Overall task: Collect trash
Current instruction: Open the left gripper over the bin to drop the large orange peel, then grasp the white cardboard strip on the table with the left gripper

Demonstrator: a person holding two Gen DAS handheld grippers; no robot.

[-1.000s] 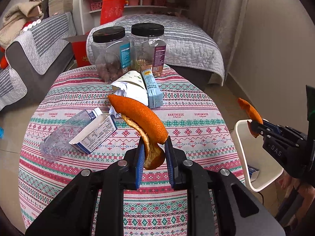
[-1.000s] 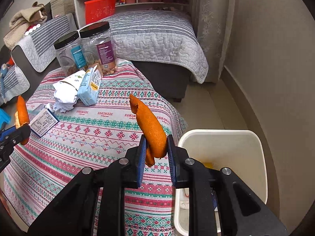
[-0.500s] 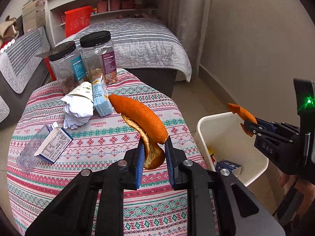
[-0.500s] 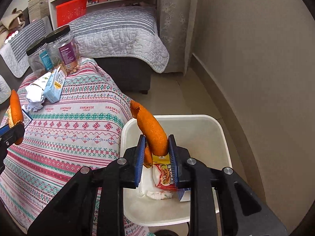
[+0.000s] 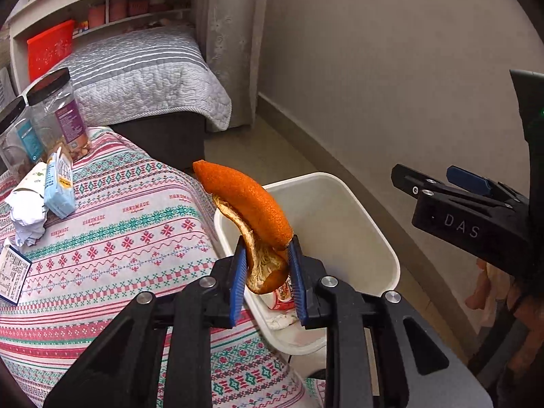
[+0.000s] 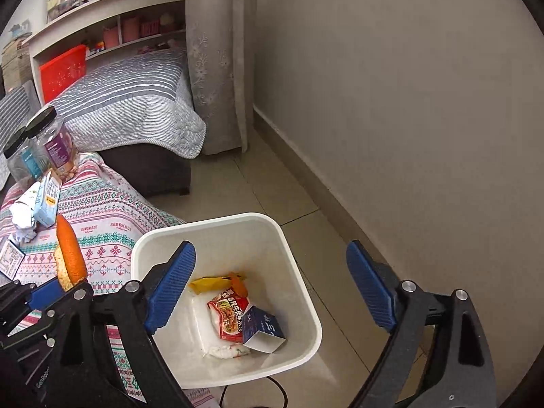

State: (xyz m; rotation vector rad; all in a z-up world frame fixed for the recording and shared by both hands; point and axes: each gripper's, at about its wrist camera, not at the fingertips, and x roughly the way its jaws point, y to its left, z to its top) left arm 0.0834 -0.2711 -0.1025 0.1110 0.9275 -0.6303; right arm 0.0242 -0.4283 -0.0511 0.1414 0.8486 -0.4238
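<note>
"HANDMADE" repeats in red along the patterned tablecloth, at nine o'clock of the white bin. "DAS" stands in pale letters on the black right gripper, and "GenRob…" runs cut off on the left gripper body

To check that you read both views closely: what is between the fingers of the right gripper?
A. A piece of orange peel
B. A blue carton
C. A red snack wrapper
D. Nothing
D: the right gripper stands wide open and bare above the white bin, its jaws having just been opening; the left gripper has the orange peel.
</note>
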